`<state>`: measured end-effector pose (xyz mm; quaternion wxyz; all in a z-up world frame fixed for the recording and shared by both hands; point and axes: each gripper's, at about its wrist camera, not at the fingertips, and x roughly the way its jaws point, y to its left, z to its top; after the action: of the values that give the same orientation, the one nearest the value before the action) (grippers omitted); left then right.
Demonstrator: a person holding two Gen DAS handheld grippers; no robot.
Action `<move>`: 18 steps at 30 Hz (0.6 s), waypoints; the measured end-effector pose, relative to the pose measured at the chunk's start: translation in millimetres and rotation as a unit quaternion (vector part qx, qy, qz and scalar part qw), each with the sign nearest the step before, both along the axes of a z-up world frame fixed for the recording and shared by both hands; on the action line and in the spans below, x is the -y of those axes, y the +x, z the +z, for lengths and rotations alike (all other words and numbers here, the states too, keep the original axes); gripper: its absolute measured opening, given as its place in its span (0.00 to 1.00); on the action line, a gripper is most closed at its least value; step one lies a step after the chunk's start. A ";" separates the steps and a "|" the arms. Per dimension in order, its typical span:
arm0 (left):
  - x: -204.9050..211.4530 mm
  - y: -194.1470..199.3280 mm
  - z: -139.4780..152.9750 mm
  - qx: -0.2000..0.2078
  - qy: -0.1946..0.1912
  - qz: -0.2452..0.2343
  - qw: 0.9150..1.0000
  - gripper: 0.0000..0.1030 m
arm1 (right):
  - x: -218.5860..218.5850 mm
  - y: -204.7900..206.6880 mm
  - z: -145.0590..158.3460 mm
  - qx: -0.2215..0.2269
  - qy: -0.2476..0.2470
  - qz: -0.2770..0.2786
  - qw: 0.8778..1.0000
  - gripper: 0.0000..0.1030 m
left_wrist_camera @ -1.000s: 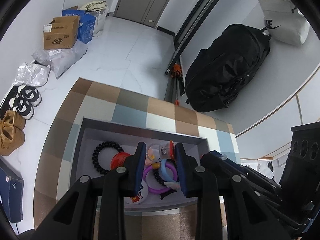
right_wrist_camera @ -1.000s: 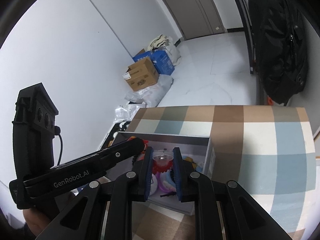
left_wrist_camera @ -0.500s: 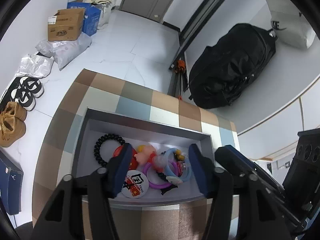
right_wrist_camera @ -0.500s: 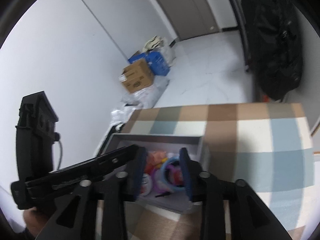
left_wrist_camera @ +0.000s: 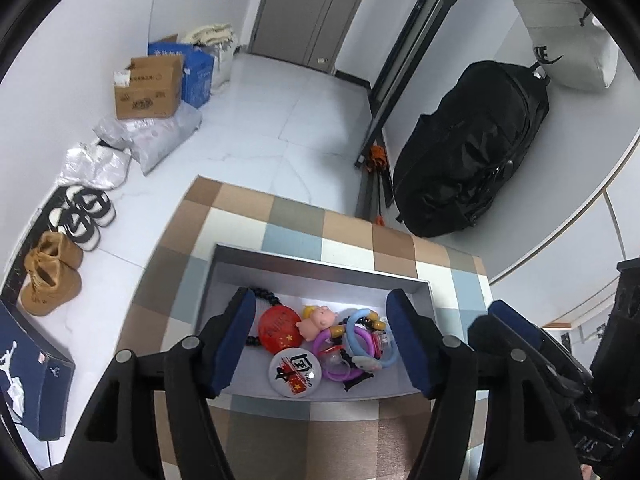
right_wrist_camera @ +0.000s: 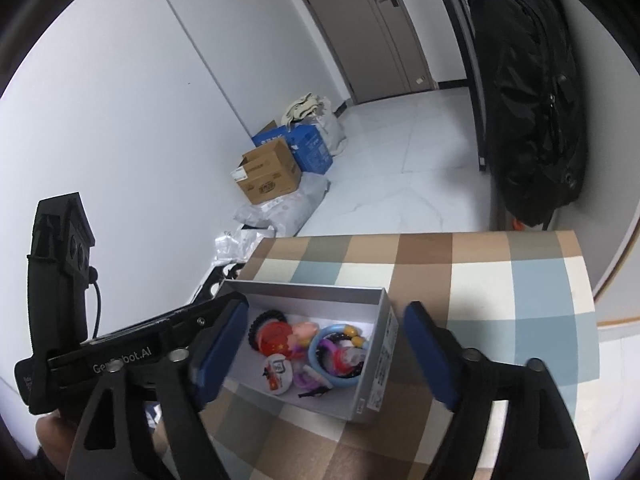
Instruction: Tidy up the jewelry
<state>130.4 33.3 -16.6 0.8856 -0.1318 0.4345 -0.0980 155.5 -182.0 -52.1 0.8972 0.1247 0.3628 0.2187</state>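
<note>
Your black bead bracelet (left_wrist_camera: 260, 300) is partly hidden behind a blue pad of the left hand-held gripper (left_wrist_camera: 320, 344) at lower centre of the left wrist view. Under the blue ring (right_wrist_camera: 334, 354) in the grey box (right_wrist_camera: 380, 360), the small clear and red pieces are too tangled to tell apart. Print on the round white badge (left_wrist_camera: 295, 372) is too small to read. The checked bench (right_wrist_camera: 500, 300) is cut off by the lower edge of the right wrist view.

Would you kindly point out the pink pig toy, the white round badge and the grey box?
pink pig toy (left_wrist_camera: 318, 321), left wrist view, its body.
white round badge (left_wrist_camera: 295, 373), left wrist view, its face.
grey box (right_wrist_camera: 376, 376), right wrist view, its outer side wall.
</note>
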 end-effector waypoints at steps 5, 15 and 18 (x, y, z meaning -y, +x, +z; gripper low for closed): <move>1.0 -18.1 13.9 0.049 0.040 0.012 0.998 0.72 | 1.0 -14.7 7.7 0.024 -0.013 -0.003 1.000 0.92; -1.0 -57.1 34.6 0.124 0.067 0.030 0.990 0.78 | 13.5 -57.1 25.0 0.081 0.001 -0.005 0.997 1.00; -3.7 -69.0 42.0 0.149 0.065 0.044 0.986 0.79 | 16.5 -68.8 23.6 0.084 0.008 -0.006 0.996 1.00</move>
<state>61.4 37.1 25.5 0.9505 -0.0771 0.2971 -0.0490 86.7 -198.6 -28.5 0.9250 0.1151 0.2832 0.2259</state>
